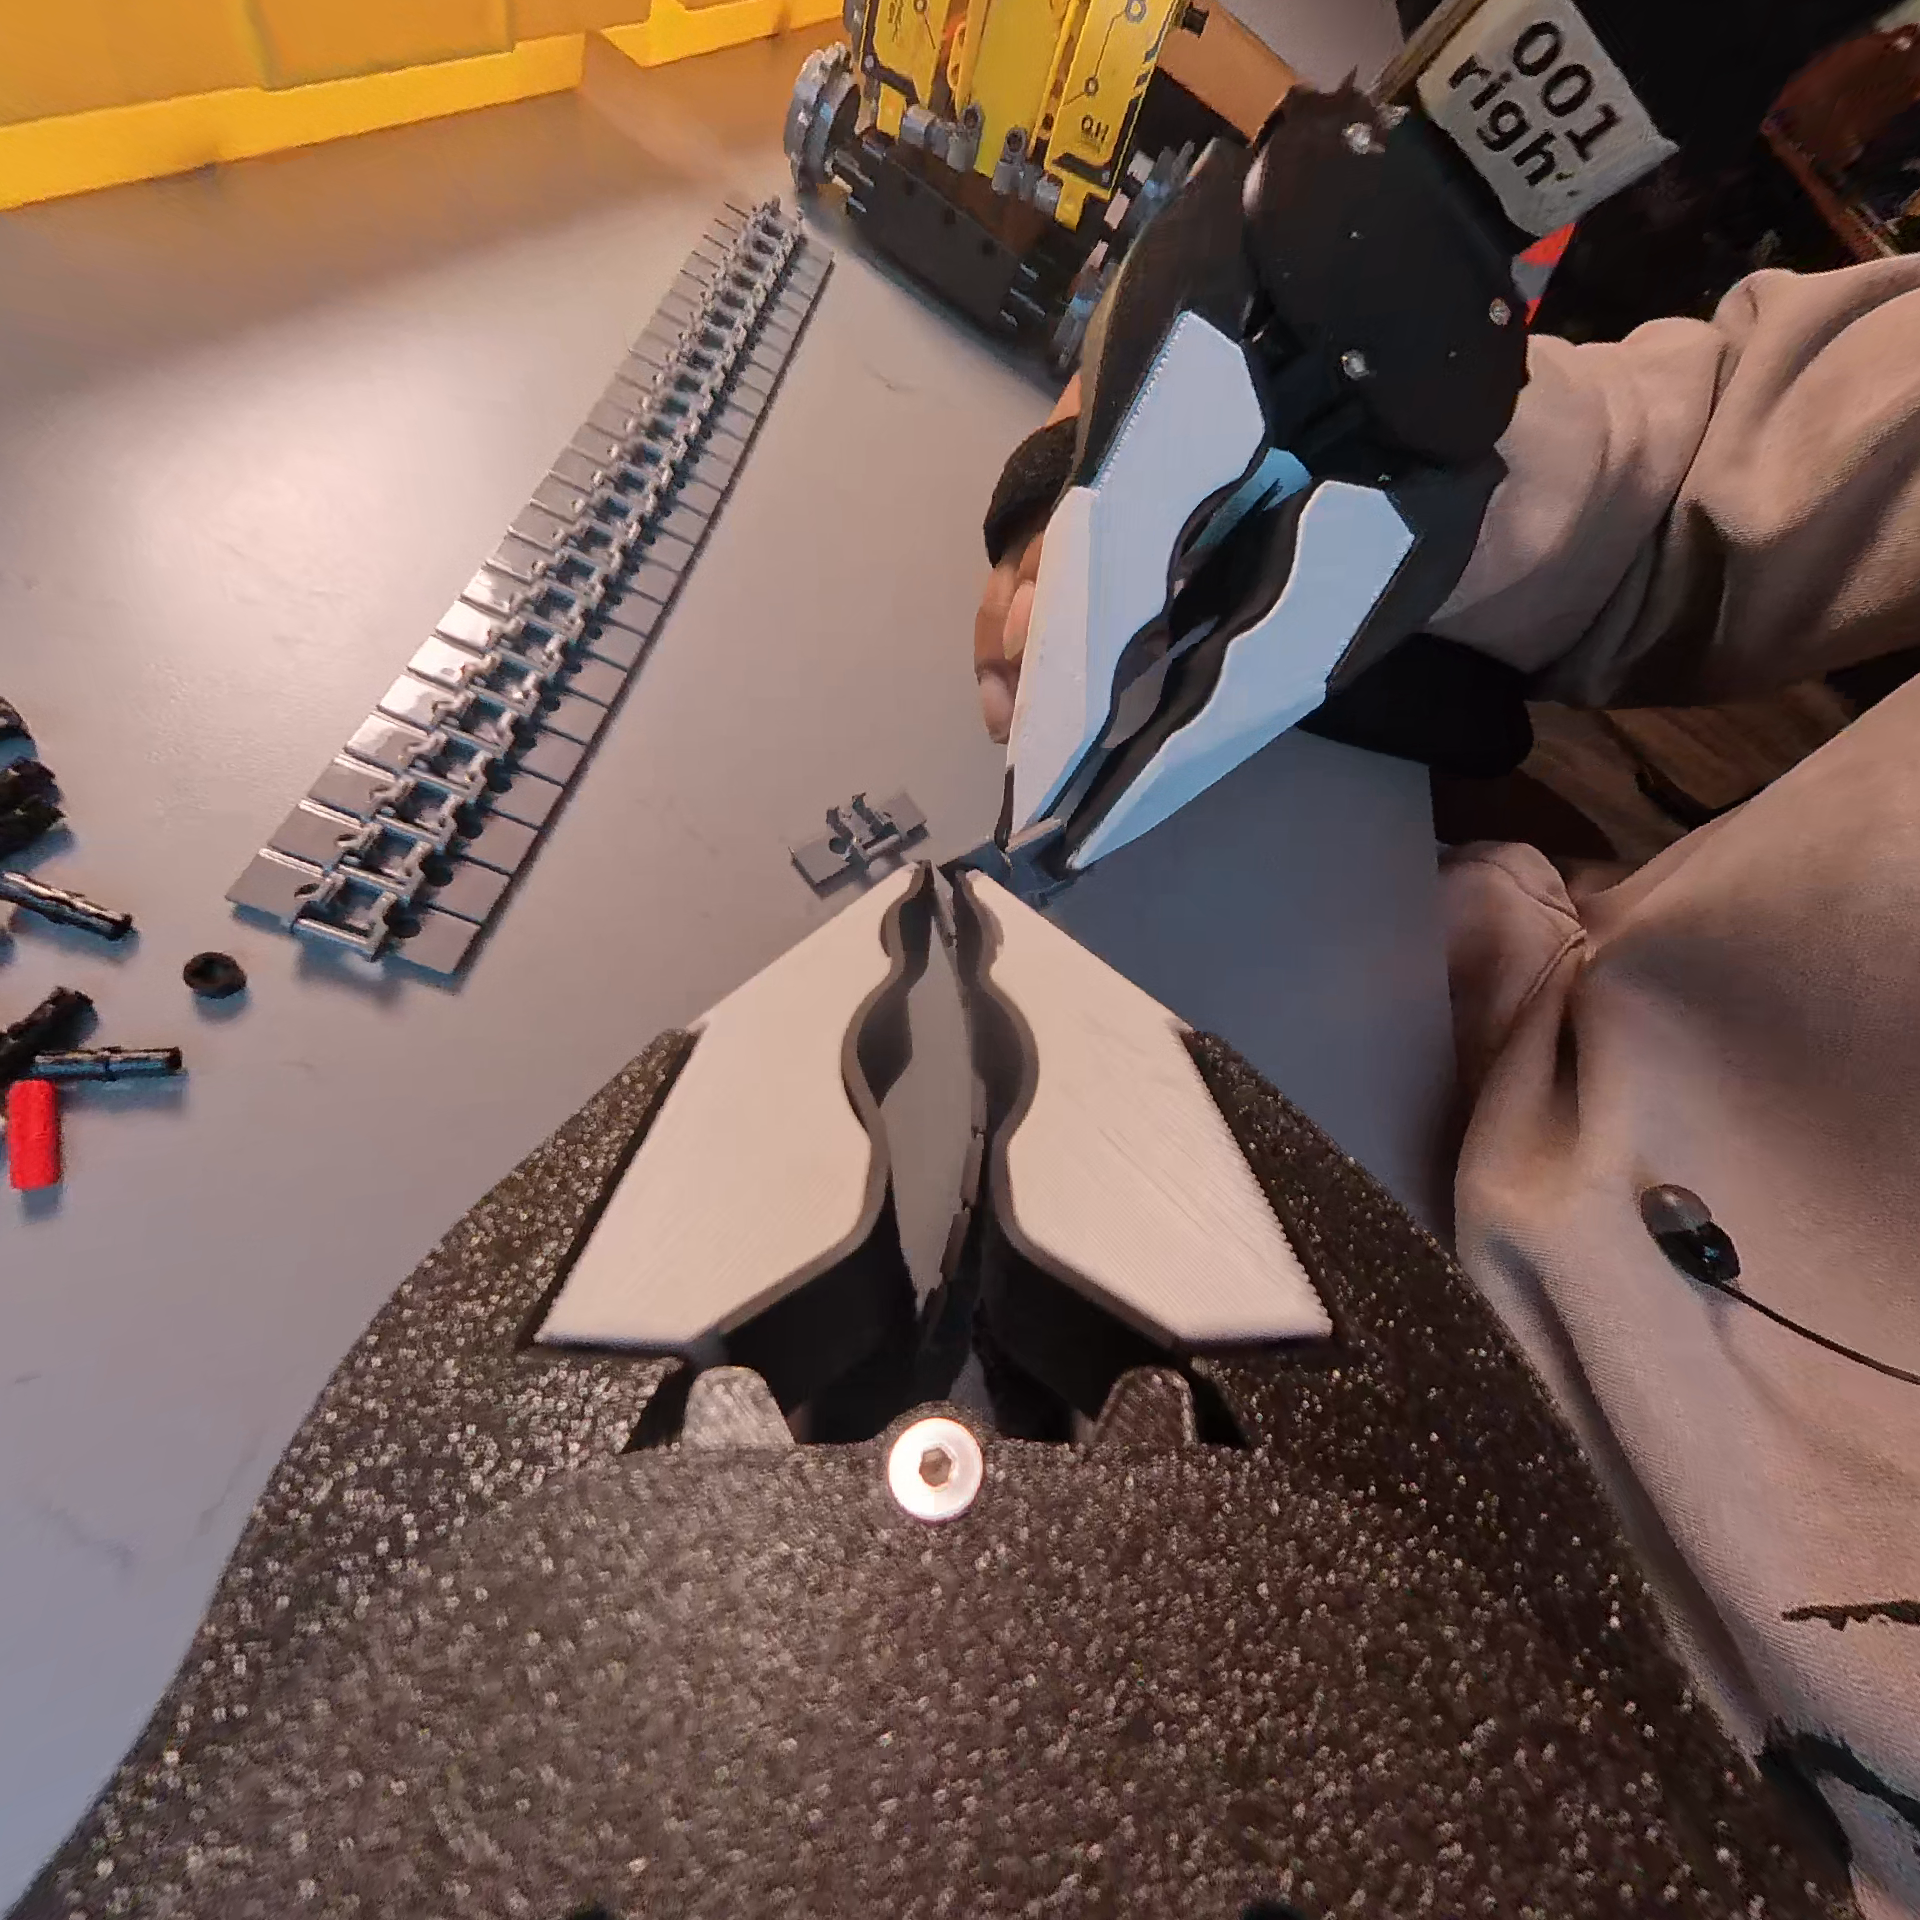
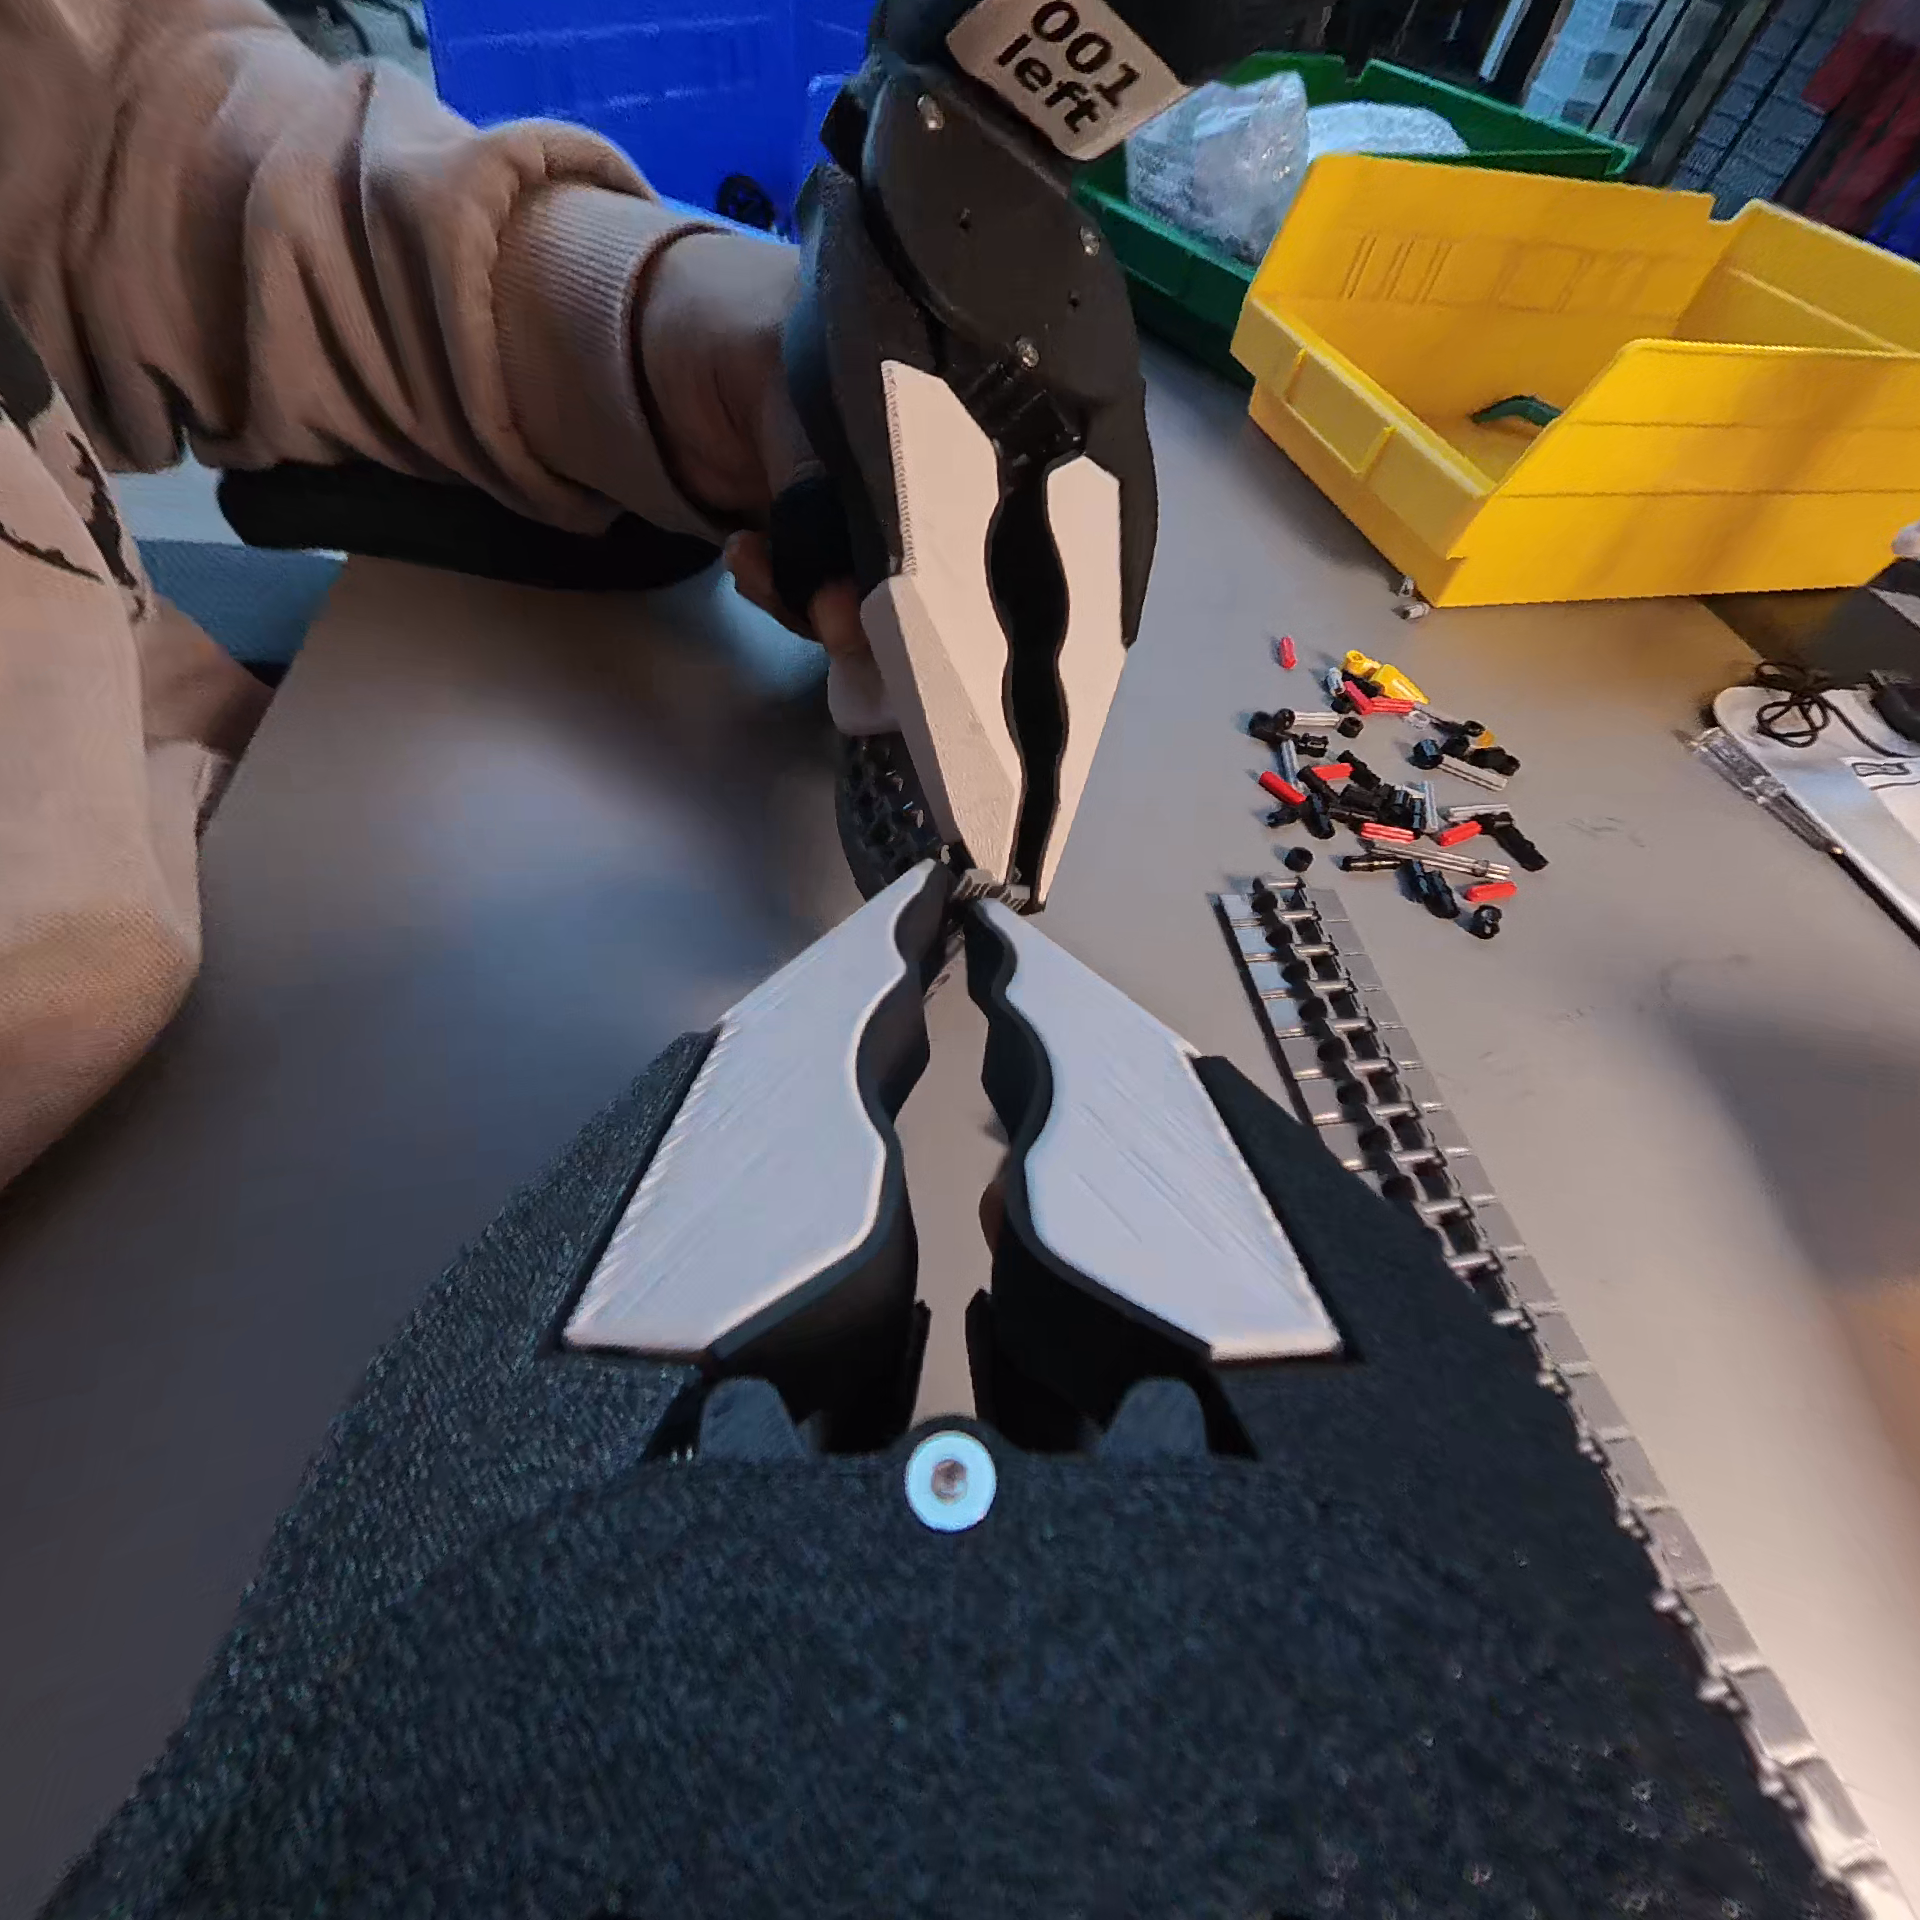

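Two tongs, left tongs (image 1: 948, 883) and right tongs (image 2: 961, 909), are meeting tip to tip just above the table (image 1: 312, 468); we are pinching one small grey track link (image 1: 1003, 854) between both, each closed on an end. Light, stiff, slippery plastic; edges are offering purchase. Beyond, a loose link (image 1: 860, 837), then the long assembled track strip (image 1: 540, 613), are lying flat.
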`<move>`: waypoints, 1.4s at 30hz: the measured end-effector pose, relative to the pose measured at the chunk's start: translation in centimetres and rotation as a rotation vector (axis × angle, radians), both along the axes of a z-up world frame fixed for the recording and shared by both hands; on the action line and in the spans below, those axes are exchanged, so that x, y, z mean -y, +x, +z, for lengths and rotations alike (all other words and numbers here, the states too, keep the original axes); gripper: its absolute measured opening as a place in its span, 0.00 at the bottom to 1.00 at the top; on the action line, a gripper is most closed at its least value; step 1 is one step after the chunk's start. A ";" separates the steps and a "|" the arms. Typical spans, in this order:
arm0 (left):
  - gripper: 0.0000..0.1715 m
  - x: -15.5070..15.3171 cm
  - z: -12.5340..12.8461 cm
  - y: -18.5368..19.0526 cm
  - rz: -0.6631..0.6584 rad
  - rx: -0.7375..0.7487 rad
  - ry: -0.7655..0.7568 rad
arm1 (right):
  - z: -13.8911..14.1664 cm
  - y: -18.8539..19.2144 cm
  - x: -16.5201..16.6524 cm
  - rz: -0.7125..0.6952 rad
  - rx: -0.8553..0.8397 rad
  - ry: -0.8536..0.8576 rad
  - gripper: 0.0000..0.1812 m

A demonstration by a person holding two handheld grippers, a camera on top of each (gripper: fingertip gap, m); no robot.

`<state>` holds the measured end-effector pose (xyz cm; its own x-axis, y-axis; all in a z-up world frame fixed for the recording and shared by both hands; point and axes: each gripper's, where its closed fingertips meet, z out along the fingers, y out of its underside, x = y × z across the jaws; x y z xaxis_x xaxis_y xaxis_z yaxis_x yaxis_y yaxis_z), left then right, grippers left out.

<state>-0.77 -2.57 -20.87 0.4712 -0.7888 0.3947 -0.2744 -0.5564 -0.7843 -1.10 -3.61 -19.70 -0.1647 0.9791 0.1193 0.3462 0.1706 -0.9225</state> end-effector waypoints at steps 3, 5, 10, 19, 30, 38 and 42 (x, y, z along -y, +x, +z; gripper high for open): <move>0.01 -1.3 0.8 -0.8 0.059 -0.052 0.118 | 0.3 -0.4 -1.7 -0.080 -0.009 -0.140 0.01; 0.02 -1.5 1.3 -0.9 0.076 -0.100 0.211 | 0.8 -0.5 -2.2 -0.100 -0.011 -0.195 0.01; 0.02 -2.2 2.8 -1.1 0.134 -0.223 0.466 | 2.1 -0.7 -3.0 -0.173 -0.023 -0.246 0.02; 0.07 -0.8 2.6 0.1 0.037 -0.141 0.414 | 1.9 -0.1 -2.4 -0.142 0.006 -0.013 0.00; 0.01 0.9 2.7 0.8 -0.061 -0.097 0.291 | 2.2 0.7 0.2 0.032 -0.032 0.158 0.00; 0.01 0.5 1.0 1.0 -0.035 -0.115 0.218 | 1.0 0.9 0.5 0.008 0.017 0.241 0.00; 0.01 0.4 0.5 1.0 -0.033 -0.105 0.186 | 0.8 0.8 0.7 0.013 0.025 0.265 0.00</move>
<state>0.19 -2.98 -20.33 0.4744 -0.8593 0.1912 -0.3754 -0.3939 -0.8390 -0.28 -4.35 -18.94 -0.1836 0.9118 0.3673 0.3646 0.4102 -0.8360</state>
